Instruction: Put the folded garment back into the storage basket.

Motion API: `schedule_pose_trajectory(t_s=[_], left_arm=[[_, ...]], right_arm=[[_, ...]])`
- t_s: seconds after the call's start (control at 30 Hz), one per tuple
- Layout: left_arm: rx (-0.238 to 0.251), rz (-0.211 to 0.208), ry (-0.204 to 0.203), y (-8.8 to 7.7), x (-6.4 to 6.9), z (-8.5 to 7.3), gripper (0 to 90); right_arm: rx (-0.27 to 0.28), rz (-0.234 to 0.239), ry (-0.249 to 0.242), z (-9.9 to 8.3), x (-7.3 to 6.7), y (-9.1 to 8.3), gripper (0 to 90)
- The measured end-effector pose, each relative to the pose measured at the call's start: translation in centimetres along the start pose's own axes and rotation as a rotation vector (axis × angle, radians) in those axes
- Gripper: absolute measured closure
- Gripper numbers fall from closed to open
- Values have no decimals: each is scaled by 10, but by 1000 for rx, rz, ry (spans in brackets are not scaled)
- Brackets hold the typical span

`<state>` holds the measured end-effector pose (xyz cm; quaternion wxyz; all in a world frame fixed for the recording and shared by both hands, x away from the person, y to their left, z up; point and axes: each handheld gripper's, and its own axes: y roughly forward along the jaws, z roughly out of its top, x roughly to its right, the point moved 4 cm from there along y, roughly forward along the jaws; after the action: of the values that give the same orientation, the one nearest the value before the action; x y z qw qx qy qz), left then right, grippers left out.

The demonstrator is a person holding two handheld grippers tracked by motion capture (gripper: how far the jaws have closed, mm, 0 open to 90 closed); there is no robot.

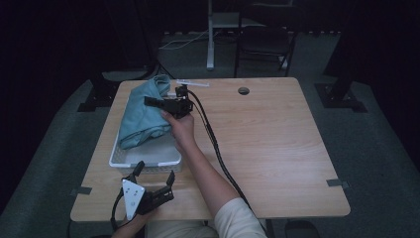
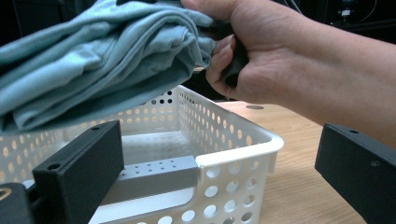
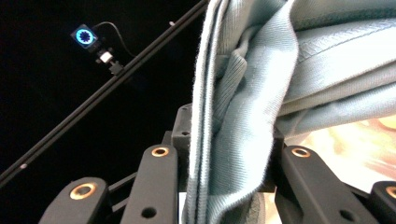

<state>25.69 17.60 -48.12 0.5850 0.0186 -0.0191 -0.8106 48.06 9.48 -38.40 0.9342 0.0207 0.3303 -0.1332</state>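
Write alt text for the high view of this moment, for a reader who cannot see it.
Seen from above, the right gripper holds a folded teal cloth over a white perforated basket at the left of a wooden table. The left gripper, jaws open, rests at the near table edge just in front of the basket.

A light wood-grain table (image 1: 267, 144) with rounded corners stands on grey carpet (image 1: 376, 148) in a dim room, a round cable hole (image 1: 243, 90) cut near its far edge and strips of grey tape (image 1: 338, 182) fixed at its side edges. Beyond it the surroundings fall away into near-black — a dark folding chair (image 1: 265, 42) and the white leg of a stand (image 1: 210, 37) sit at the back, with pale cables (image 1: 183, 42) running along the floor. Black stand bases (image 1: 341, 96) flank the table — light falls mainly on the tabletop.
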Motion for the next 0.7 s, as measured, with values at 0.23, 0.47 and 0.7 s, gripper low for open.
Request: schedule_pose_trajectory(t_s=[0.23, 0.47, 0.7], left_arm=[[1, -2, 0, 0, 0, 0, 25], [-1, -2, 1, 0, 0, 0, 26], [0, -2, 1, 0, 0, 0, 26]], right_arm=[[-41, -44, 5, -8, 6, 5, 698], [-79, -95, 1, -13, 9, 11, 698], [-181, -196, -39, -18, 7, 23, 698]])
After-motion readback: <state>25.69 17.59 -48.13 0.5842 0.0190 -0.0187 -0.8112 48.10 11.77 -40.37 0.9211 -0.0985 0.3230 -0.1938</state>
